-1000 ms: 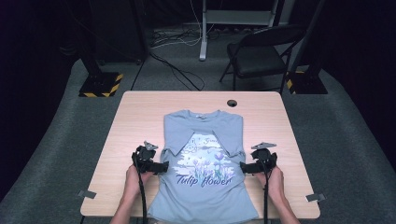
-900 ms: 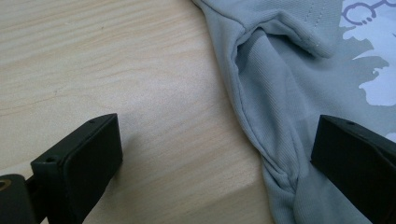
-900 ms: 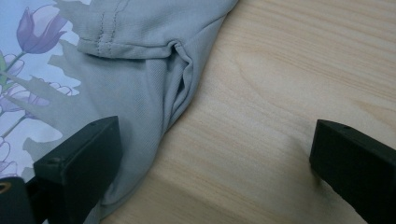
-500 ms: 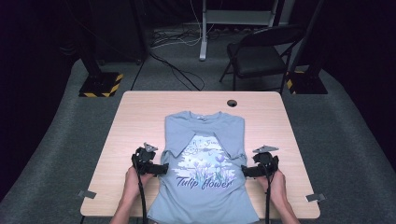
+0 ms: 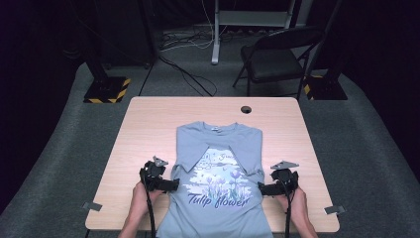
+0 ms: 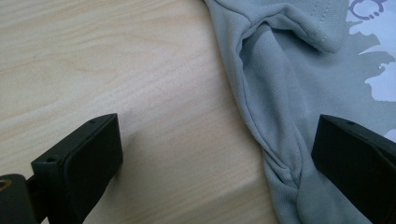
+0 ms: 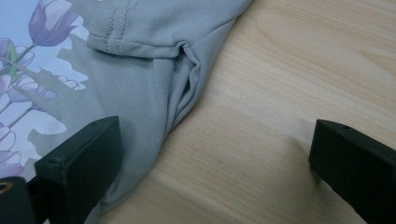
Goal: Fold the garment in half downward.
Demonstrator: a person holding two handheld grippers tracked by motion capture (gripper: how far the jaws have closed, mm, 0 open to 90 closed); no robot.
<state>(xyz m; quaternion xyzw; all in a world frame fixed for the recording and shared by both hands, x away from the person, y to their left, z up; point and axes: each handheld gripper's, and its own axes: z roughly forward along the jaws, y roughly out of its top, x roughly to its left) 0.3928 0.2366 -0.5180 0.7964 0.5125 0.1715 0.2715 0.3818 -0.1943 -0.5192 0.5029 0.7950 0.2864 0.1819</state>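
Currently logged: shirt [image 5: 218, 168] flat on the table [image 5: 148, 124], both sleeves folded in over its chest. I hold the left gripper [image 5: 171, 186] released at its left edge, right gripper [image 5: 261, 189] released at its right edge.

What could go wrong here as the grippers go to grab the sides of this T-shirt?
One: both grippers are open and straddle the side edges of the T-shirt. The left gripper has a rumpled, doubled edge between its jaws, so it might pinch only one layer. Two: the sleeves are folded in over the chest; an uneven pull by the right gripper could flip them open. Three: the hem hangs over the near edge of the table, so the shirt could slide off.
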